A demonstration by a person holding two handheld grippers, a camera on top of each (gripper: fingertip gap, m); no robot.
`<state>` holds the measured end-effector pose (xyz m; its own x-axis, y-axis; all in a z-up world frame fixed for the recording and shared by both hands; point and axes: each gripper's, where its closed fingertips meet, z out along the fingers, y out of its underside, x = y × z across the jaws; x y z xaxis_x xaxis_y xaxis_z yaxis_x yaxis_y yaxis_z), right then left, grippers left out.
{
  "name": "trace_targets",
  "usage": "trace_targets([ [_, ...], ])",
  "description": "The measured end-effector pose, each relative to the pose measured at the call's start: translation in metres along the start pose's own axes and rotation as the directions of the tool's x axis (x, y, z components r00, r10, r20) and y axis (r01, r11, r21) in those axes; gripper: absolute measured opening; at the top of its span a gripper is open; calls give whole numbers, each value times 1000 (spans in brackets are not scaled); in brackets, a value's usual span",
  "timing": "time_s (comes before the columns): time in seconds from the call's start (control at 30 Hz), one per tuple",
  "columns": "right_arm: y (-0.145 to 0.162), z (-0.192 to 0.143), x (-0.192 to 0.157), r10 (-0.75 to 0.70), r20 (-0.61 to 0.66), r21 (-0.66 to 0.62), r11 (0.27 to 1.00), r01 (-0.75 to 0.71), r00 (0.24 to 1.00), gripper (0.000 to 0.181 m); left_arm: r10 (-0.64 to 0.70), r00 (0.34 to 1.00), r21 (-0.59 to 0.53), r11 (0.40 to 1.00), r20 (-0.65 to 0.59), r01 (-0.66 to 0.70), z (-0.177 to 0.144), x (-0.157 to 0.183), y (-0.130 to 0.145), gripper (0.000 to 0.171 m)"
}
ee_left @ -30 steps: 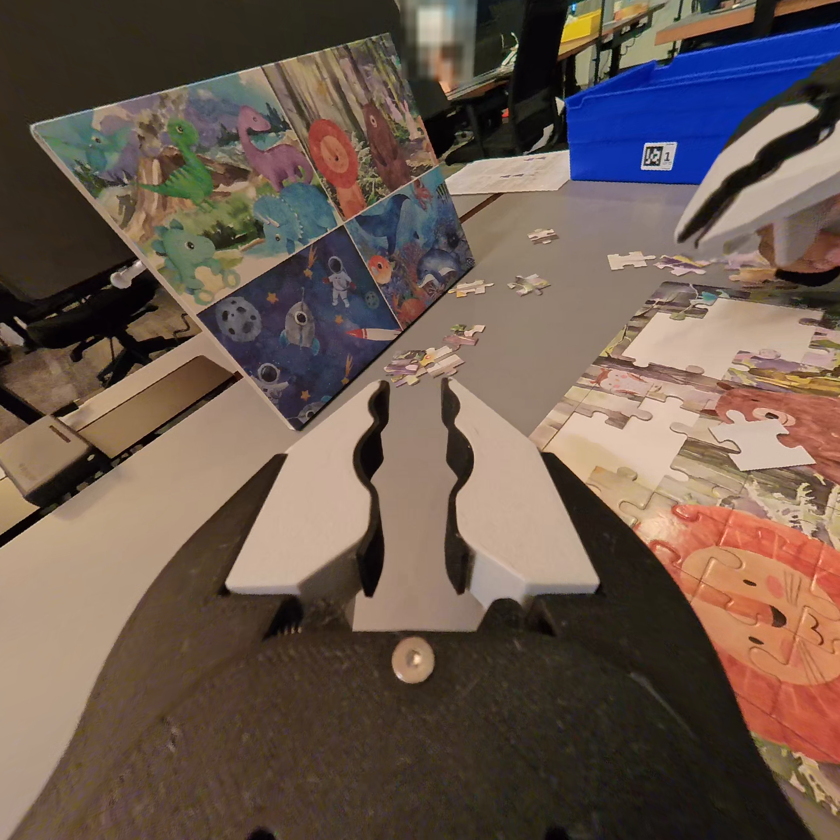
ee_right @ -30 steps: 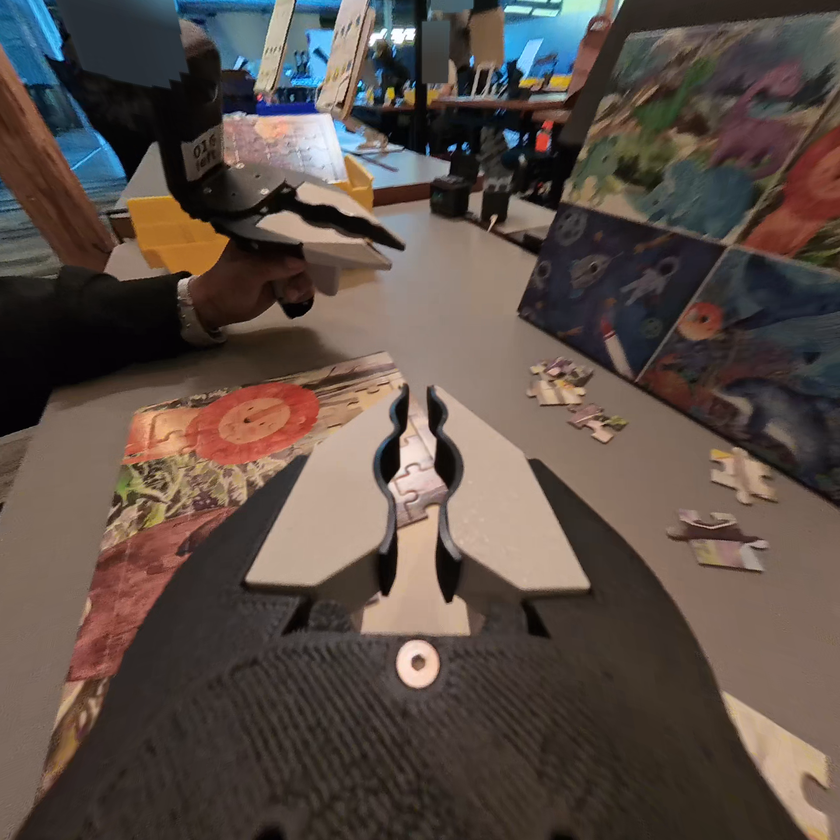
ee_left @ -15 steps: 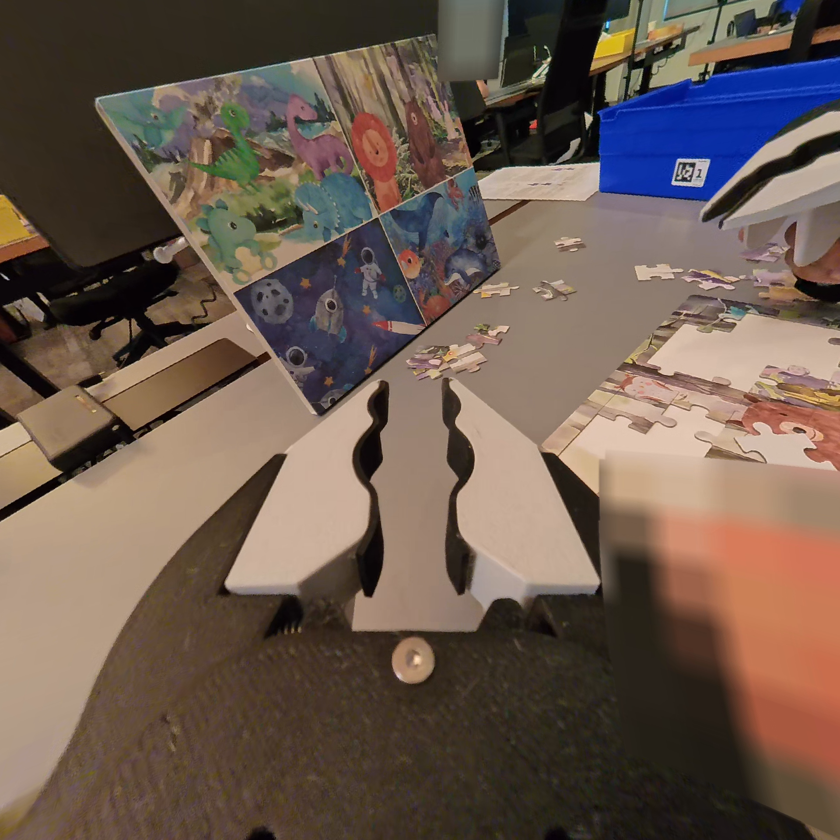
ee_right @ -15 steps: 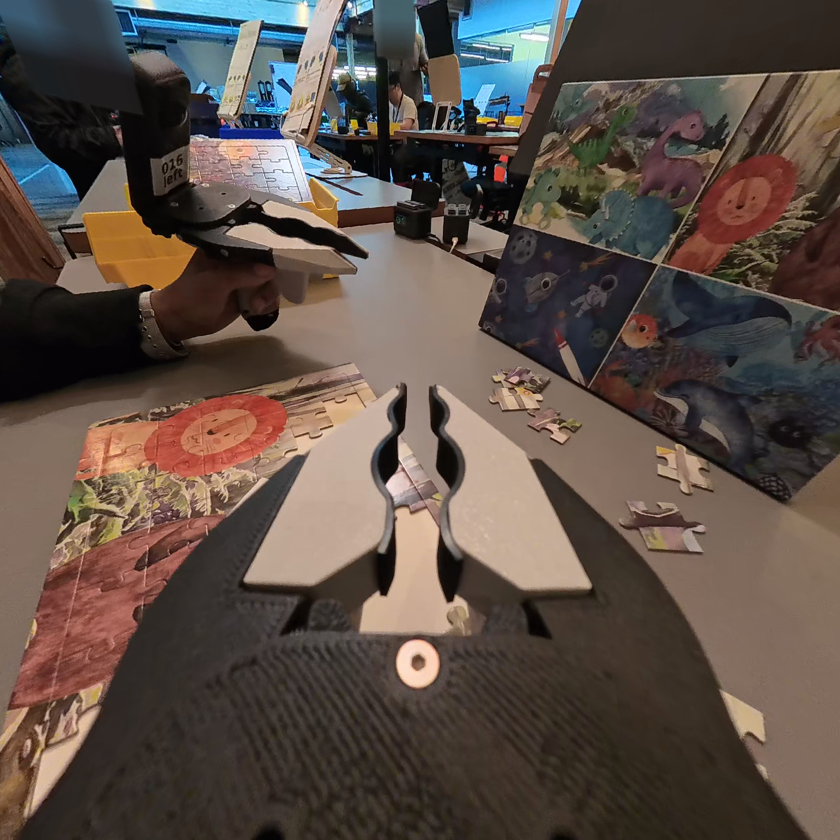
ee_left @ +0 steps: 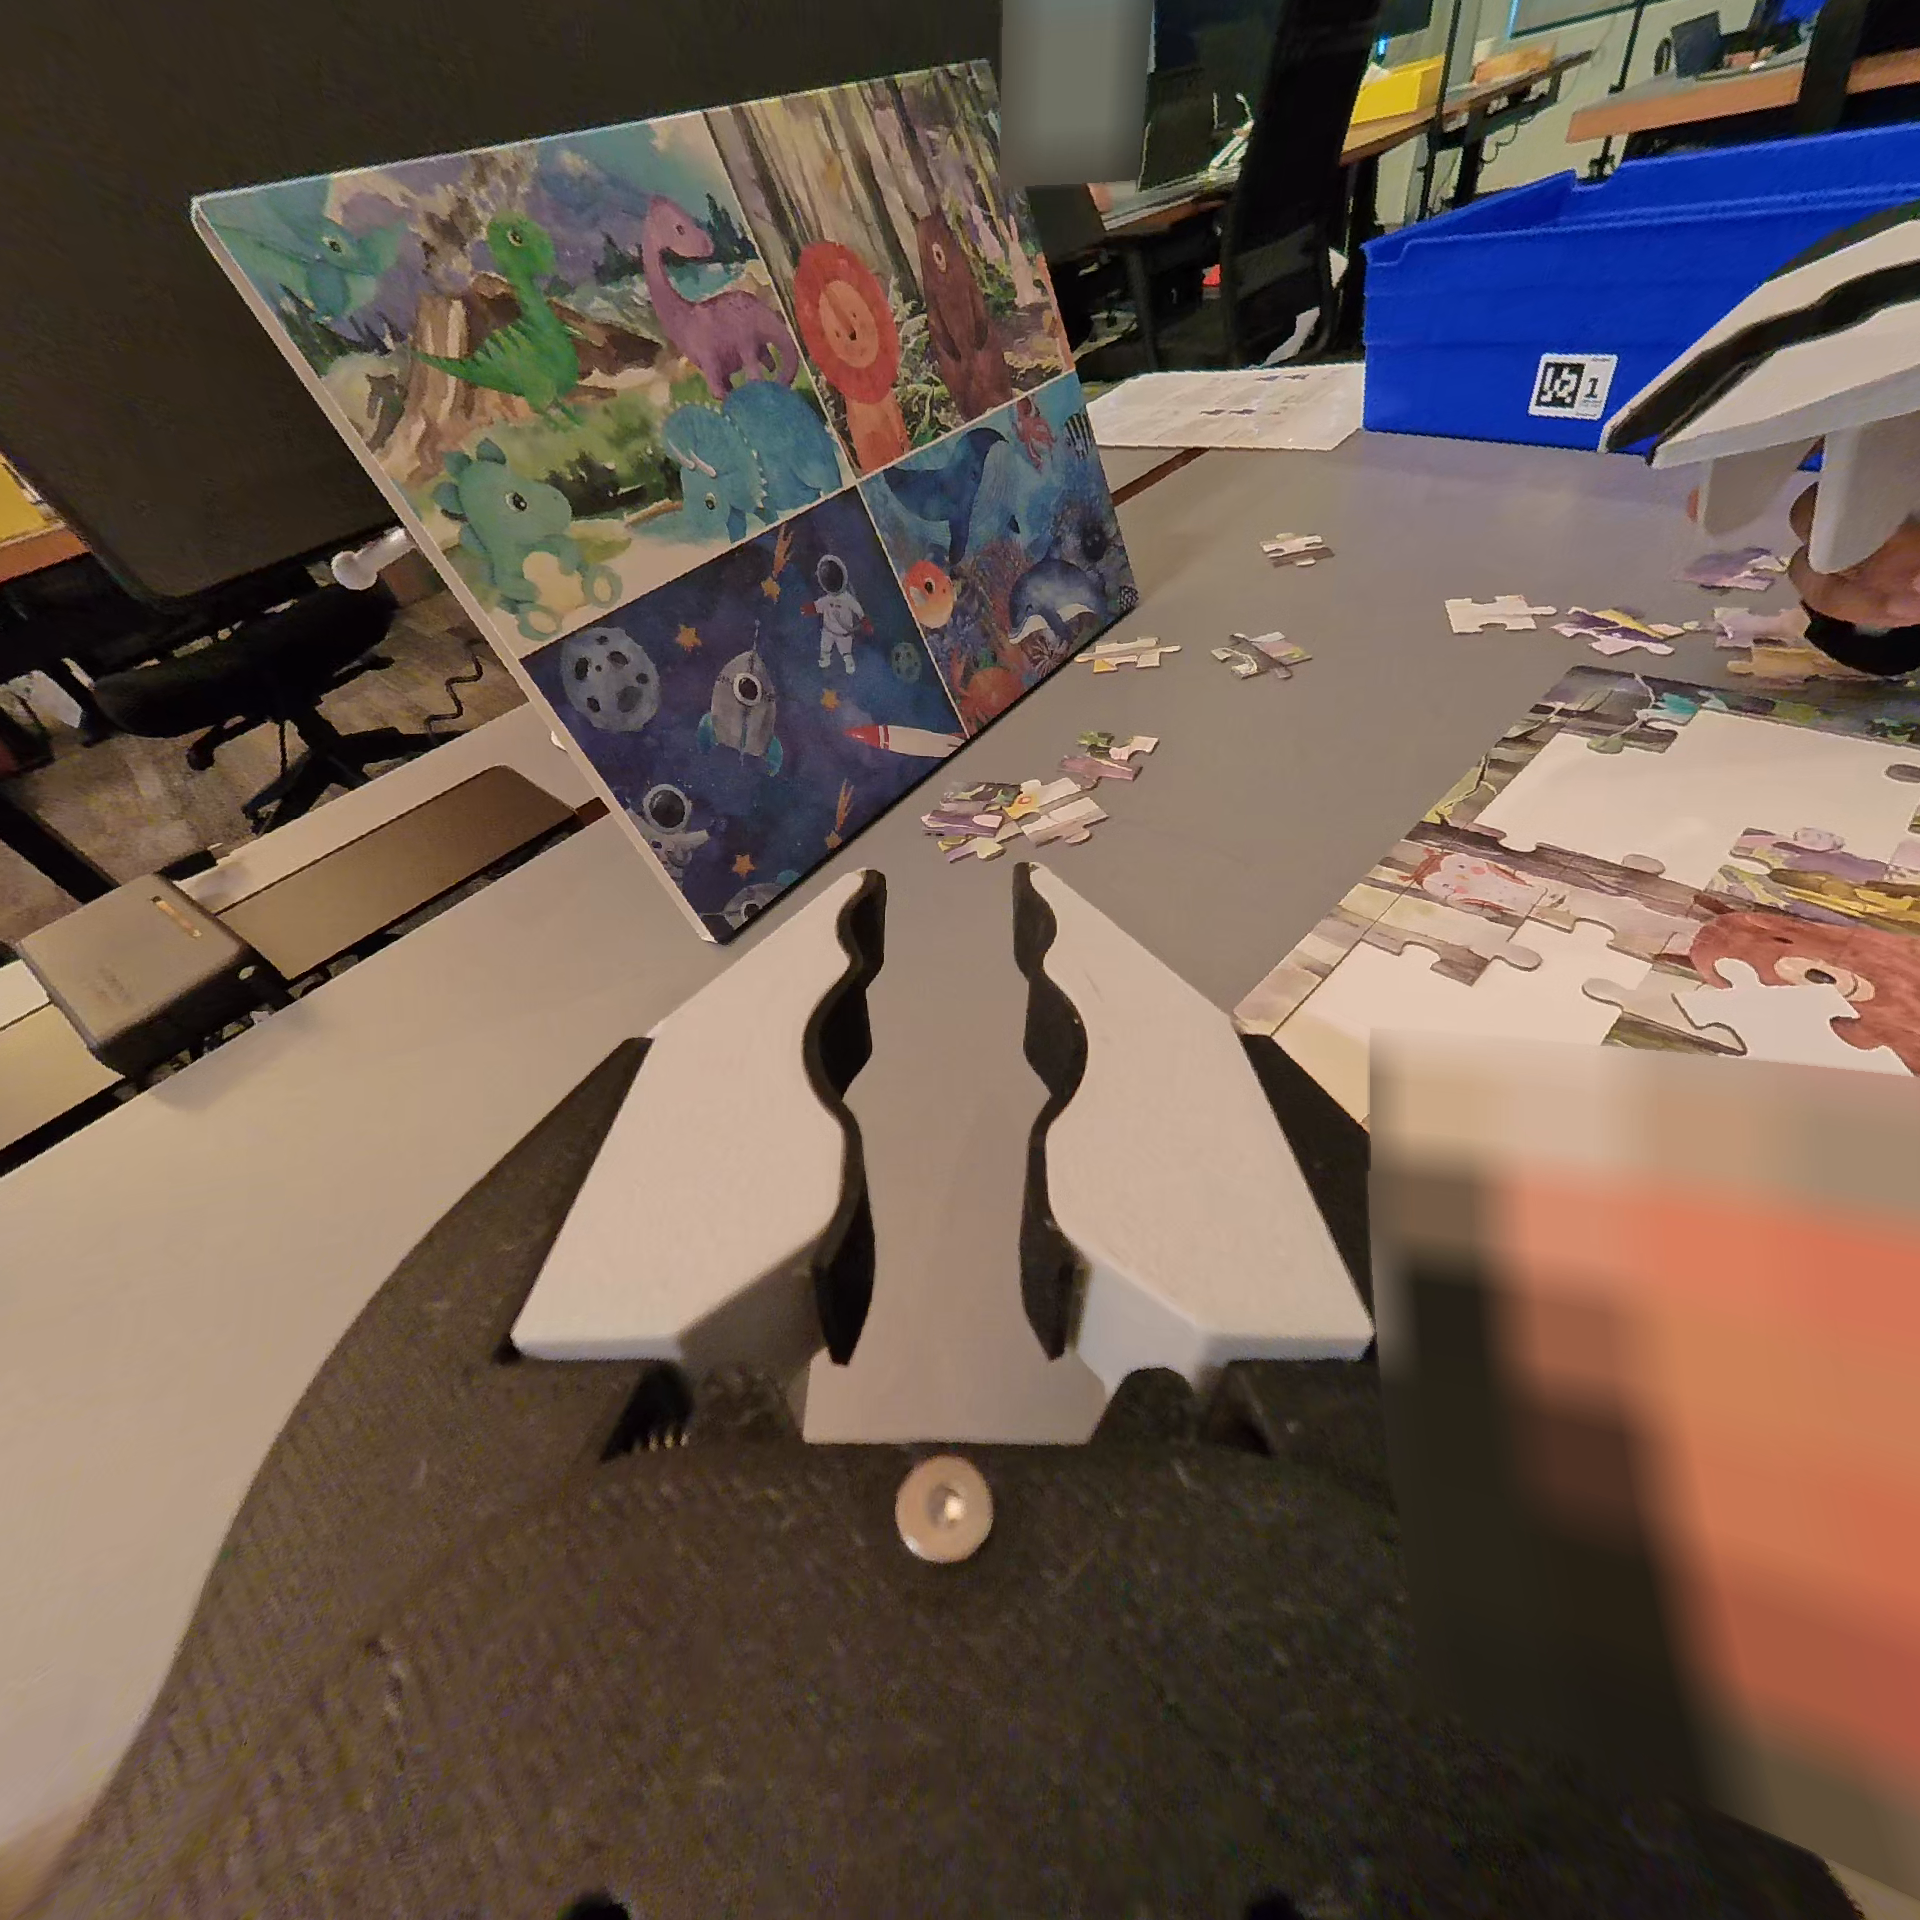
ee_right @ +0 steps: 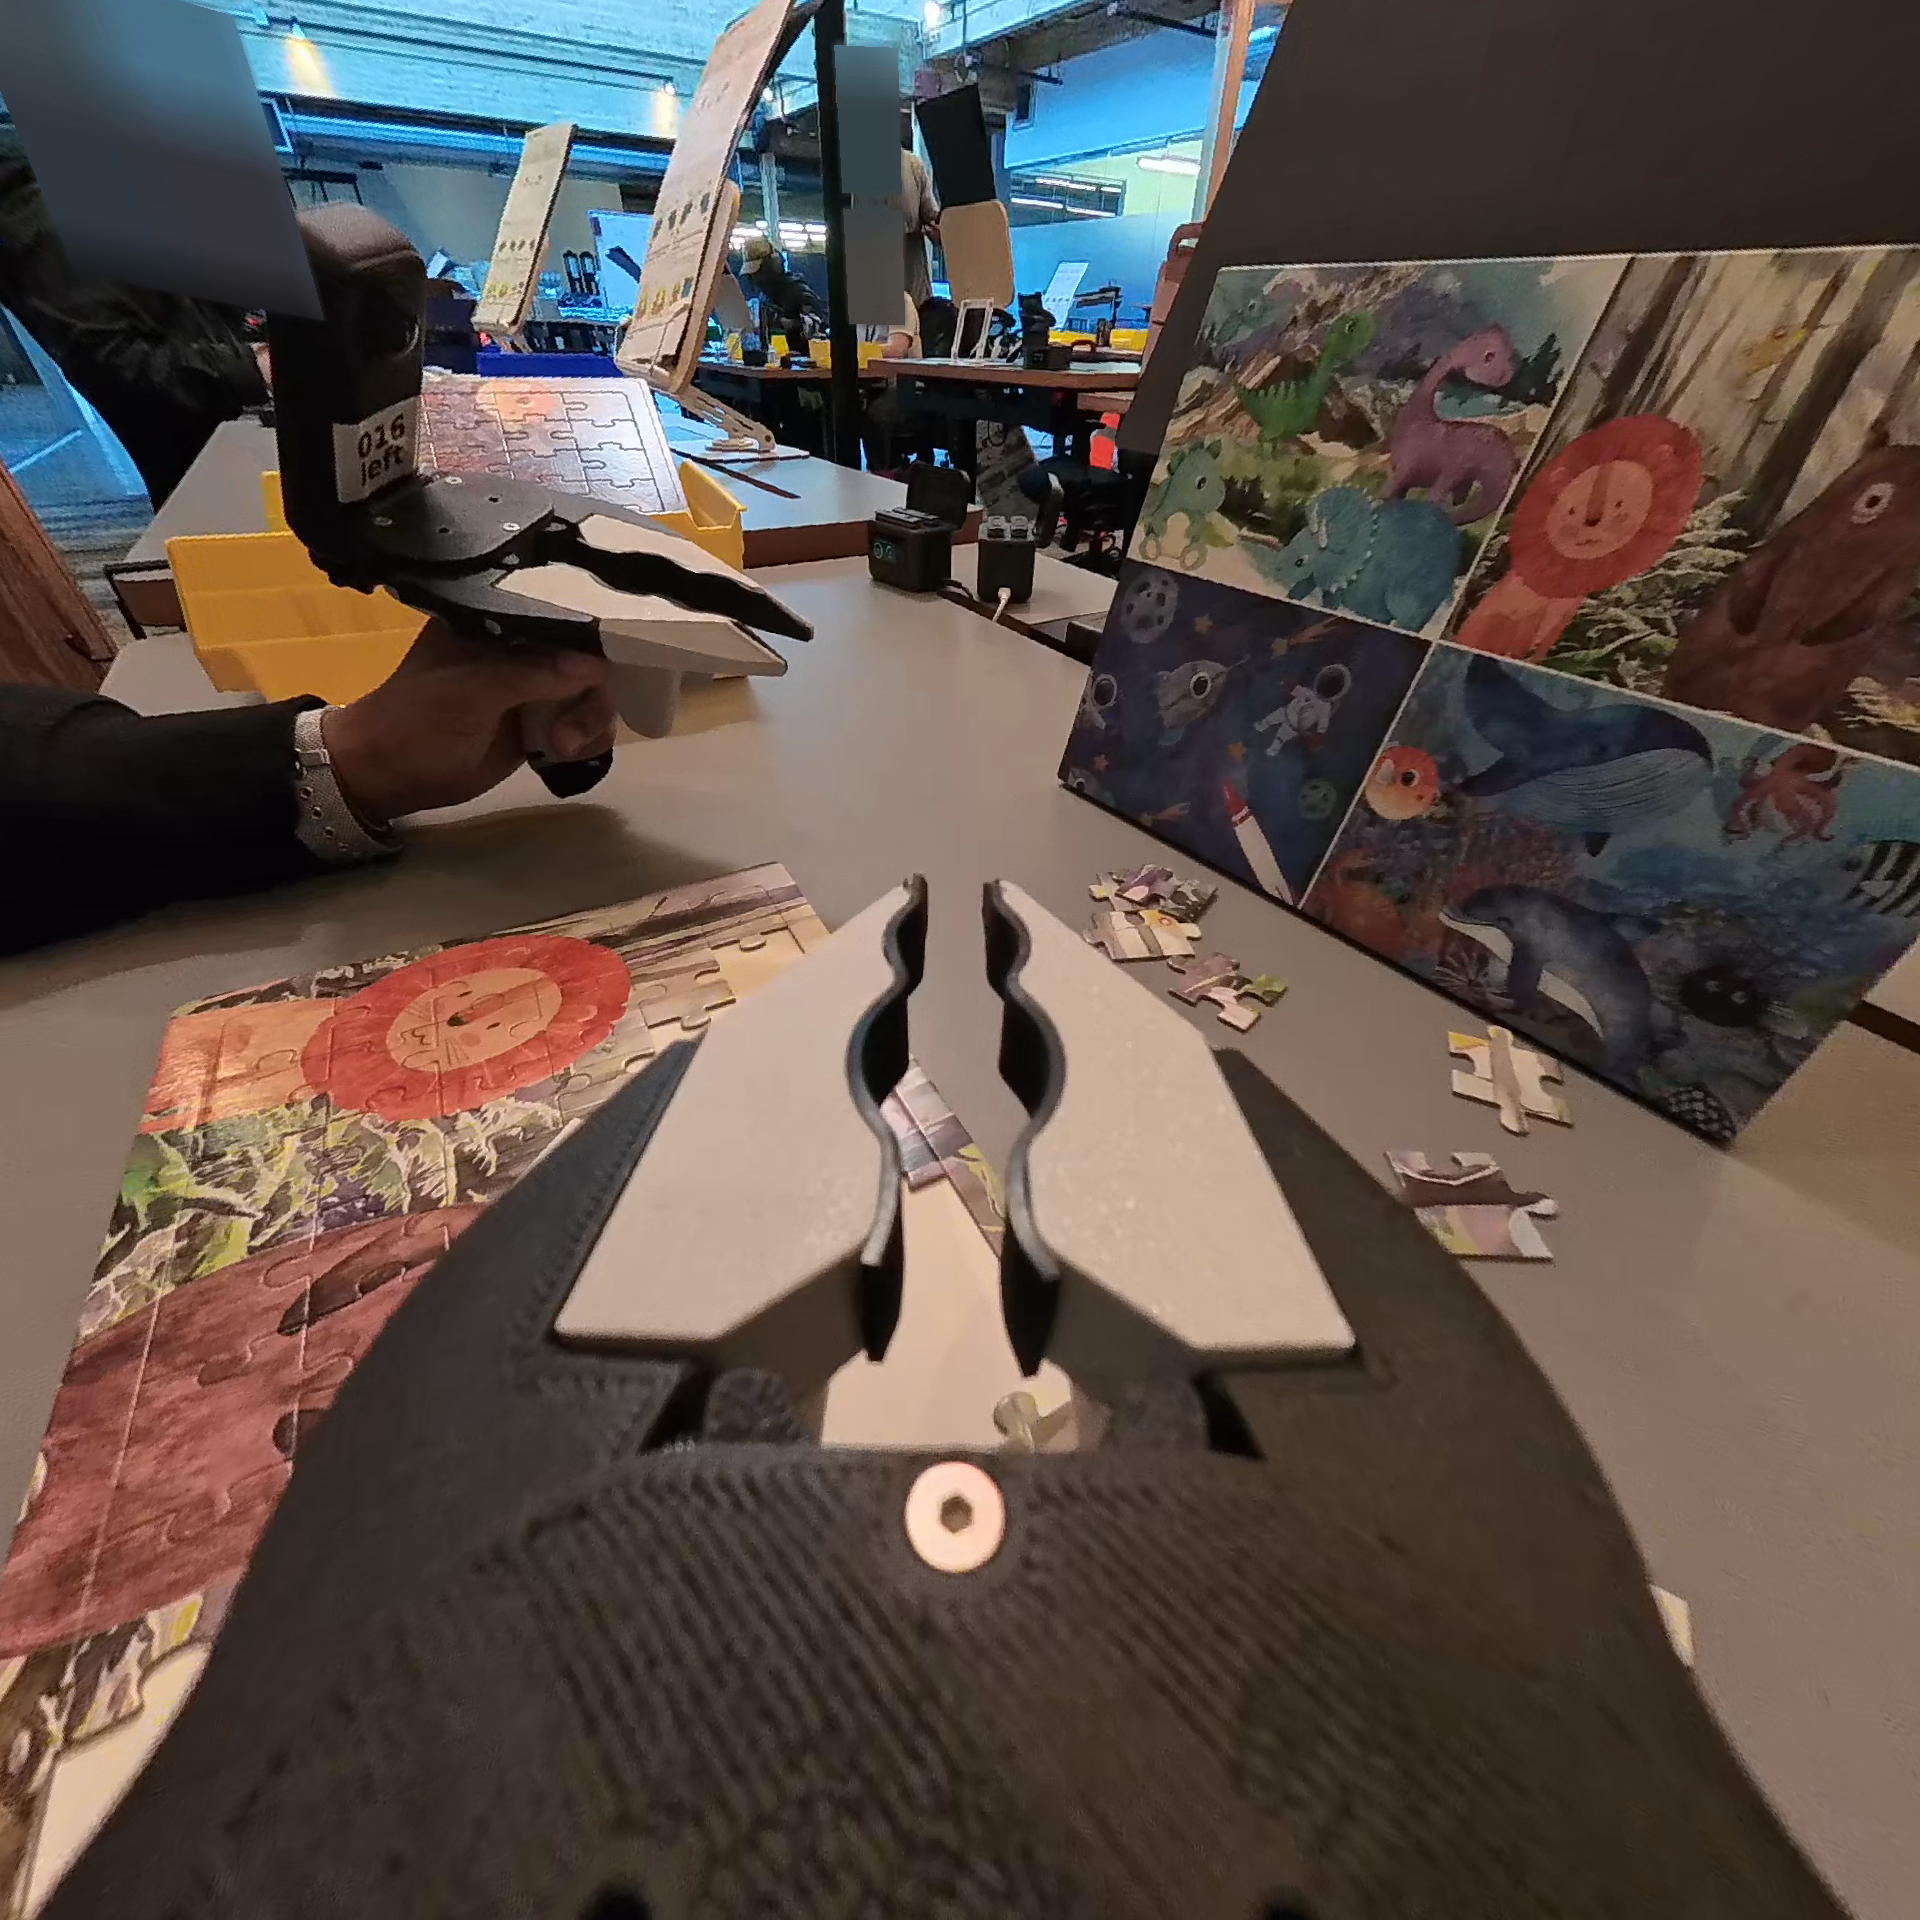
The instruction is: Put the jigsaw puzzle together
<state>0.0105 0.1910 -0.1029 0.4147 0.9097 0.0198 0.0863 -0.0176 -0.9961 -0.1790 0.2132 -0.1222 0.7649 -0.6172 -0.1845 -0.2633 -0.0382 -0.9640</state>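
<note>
The partly assembled jigsaw puzzle (ee_right: pixel 416 1091), showing a lion and a brown bear, lies flat on the grey table. It also shows in the left wrist view (ee_left: pixel 1662 914), with white unfilled areas. Loose pieces (ee_left: pixel 1013 821) lie between it and the propped reference picture board (ee_left: pixel 727 468); they also show in the right wrist view (ee_right: pixel 1143 925). My left gripper (ee_left: pixel 948 883) is open and empty above the bare table left of the puzzle. My right gripper (ee_right: pixel 956 888) is open and empty above the puzzle's far edge.
More loose pieces (ee_right: pixel 1507 1081) lie along the foot of the picture board (ee_right: pixel 1558 623). A blue bin (ee_left: pixel 1662 270) and a paper sheet (ee_left: pixel 1226 400) sit at the table's back. A yellow tray (ee_right: pixel 260 613) and black charger boxes (ee_right: pixel 914 551) stand beyond the left hand. There is about 20 centimetres between the tips of the two grippers.
Both grippers have risen and drawn back from the table, so the puzzle and board look farther off. Both stay open and empty.
</note>
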Motion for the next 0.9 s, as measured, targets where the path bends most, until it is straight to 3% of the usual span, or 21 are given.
trace_targets([
  [0.9,8,2,3,-46,-28,-24,999,45,999,9,-41,999,11,999,19,41,-4,-9,2,25],
])
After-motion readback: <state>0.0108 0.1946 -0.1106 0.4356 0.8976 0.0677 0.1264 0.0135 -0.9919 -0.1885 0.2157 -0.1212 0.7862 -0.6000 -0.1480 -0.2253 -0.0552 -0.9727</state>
